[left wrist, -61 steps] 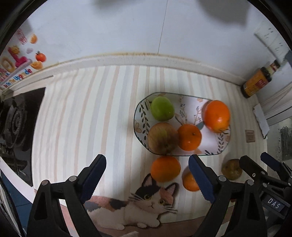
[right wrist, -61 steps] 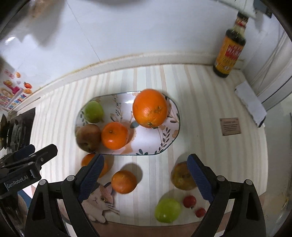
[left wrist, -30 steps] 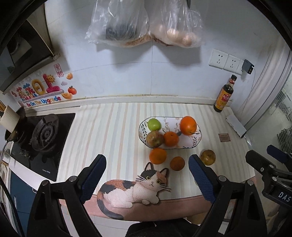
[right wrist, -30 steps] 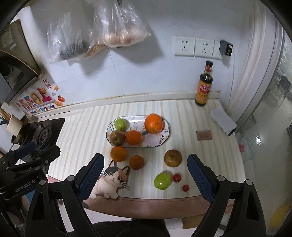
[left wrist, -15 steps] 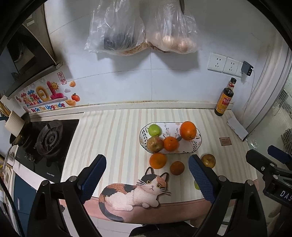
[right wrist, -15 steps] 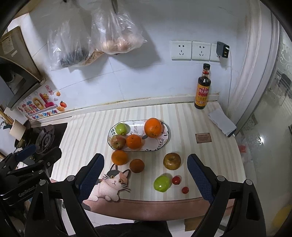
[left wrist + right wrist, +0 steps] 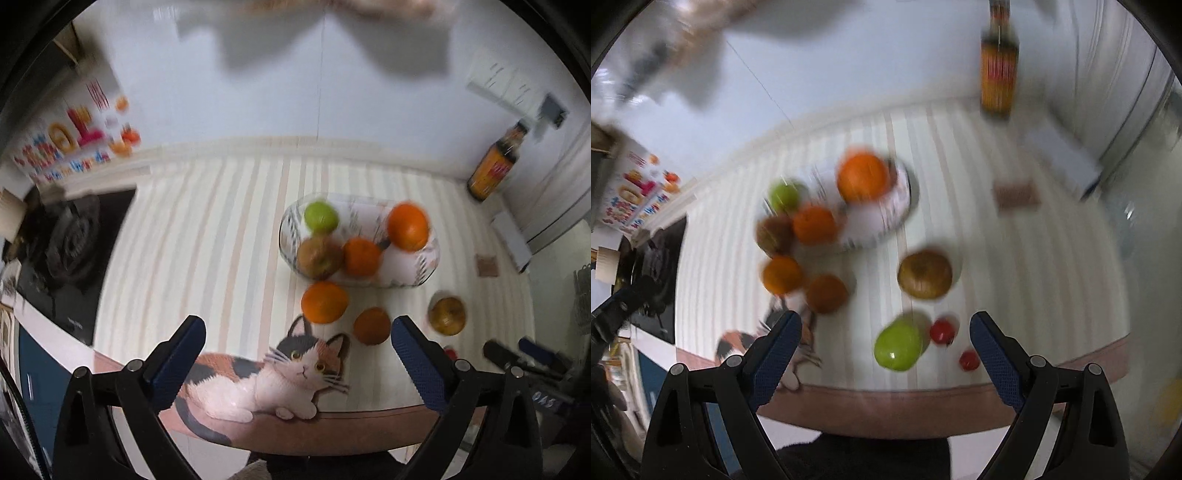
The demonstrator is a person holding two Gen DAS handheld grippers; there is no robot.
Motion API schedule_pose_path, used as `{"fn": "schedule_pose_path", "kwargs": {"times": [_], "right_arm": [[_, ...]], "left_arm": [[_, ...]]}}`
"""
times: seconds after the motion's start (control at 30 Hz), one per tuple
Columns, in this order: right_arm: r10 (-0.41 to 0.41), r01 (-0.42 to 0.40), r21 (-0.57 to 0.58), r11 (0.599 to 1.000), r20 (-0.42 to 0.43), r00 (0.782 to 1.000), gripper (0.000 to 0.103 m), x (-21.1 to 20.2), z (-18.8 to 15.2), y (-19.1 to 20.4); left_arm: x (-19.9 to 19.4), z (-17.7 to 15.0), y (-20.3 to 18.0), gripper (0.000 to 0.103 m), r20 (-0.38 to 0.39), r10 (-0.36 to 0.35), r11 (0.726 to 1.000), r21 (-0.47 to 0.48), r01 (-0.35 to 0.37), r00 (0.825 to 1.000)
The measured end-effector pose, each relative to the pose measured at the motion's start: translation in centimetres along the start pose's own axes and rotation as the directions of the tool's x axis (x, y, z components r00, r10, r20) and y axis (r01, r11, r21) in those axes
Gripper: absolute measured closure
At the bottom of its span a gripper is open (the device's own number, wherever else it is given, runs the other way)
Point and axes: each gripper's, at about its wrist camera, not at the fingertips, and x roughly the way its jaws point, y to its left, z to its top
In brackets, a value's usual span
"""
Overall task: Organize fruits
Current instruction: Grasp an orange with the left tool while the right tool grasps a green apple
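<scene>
I counted four oranges (image 7: 863, 182) (image 7: 814, 225) (image 7: 782, 275) (image 7: 827, 293), two green apples (image 7: 783, 195) (image 7: 899, 345), two brown apples (image 7: 774, 236) (image 7: 925, 274), two tiny red fruits (image 7: 941, 330) (image 7: 969, 360), one plate (image 7: 897, 206), one bottle (image 7: 998, 70) and one cat picture (image 7: 273, 380) on the desk (image 7: 1015, 277).

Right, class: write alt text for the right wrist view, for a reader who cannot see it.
A blurred look down between the open right tool at a striped counter: four fruits on an oval plate, and loose oranges, a green apple and two small red fruits in front of it.

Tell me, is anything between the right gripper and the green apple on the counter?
Nothing visible. The green apple lies bare on the striped counter ahead of the open, empty right gripper; two small tomatoes sit beside it.
</scene>
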Motion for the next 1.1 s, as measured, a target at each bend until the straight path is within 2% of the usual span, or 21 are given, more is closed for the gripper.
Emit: {"fn": "schedule_pose_path", "kwargs": {"times": [0.1, 0.27, 0.43, 0.63, 0.67, 0.7, 0.77, 0.83, 0.93, 1.0, 1.1], "right_arm": [[0.036, -0.03, 0.055, 0.998, -0.107, 0.994, 0.009, 5.1, -0.4, -1.6], [0.05, -0.03, 0.1, 0.995, -0.206, 0.977, 0.01, 10.1, -1.3, -2.8], [0.059, -0.034, 0.104, 0.994, -0.252, 0.966, 0.019, 12.7, -1.9, -3.2], [0.072, -0.047, 0.096, 0.994, -0.272, 0.96, 0.022, 13.4, -2.1, -2.7], [0.073, -0.048, 0.095, 0.994, -0.277, 0.958, 0.024, 13.5, -2.1, -2.6], [0.072, -0.047, 0.093, 0.995, -0.283, 0.957, 0.031, 13.8, -2.2, -2.5], [0.074, -0.048, 0.095, 0.994, -0.288, 0.955, 0.035, 14.0, -2.2, -2.5], [0.09, -0.062, 0.103, 0.993, -0.286, 0.954, 0.043, 14.2, -2.2, -2.5], [0.066, -0.048, 0.071, 0.996, -0.28, 0.958, 0.043, 14.1, -2.2, -2.0], [0.079, -0.067, 0.049, 0.996, -0.28, 0.957, 0.043, 13.9, -2.3, -1.2], [0.064, -0.071, -0.015, 0.997, -0.276, 0.959, 0.043, 14.1, -2.3, 0.4]], "left_arm": [[3.6, 0.0, 0.6, 0.0, -0.077, 0.018, 1.0, -0.021, -0.02, 0.997], [9.2, 0.0, 0.2, 0.0, -0.184, 0.05, 0.999, 0.009, -0.049, 0.982], [13.5, 1.2, -0.8, 0.0, -0.259, 0.011, 1.0, 0.003, -0.011, 0.966], [18.4, 2.0, -1.9, 0.001, -0.357, -0.086, 0.996, -0.064, 0.068, 0.93], [18.9, 2.0, -2.1, 0.006, -0.359, -0.094, 0.995, -0.069, 0.074, 0.928], [19.2, 2.0, -2.3, 0.021, -0.359, -0.093, 0.995, -0.064, 0.075, 0.929], [19.7, 1.9, -2.5, 0.04, -0.356, -0.121, 0.992, -0.072, 0.102, 0.927], [19.5, 1.8, -2.7, 0.04, -0.349, -0.116, 0.993, -0.062, 0.1, 0.93], [18.9, 1.1, -2.9, 0.041, -0.339, -0.105, 0.994, -0.039, 0.098, 0.935], [17.9, 0.0, -2.8, 0.041, -0.328, -0.083, 0.996, -0.009, 0.084, 0.941], [16.6, -2.3, -1.8, 0.041, -0.342, -0.088, 0.996, -0.014, 0.088, 0.935]]}}
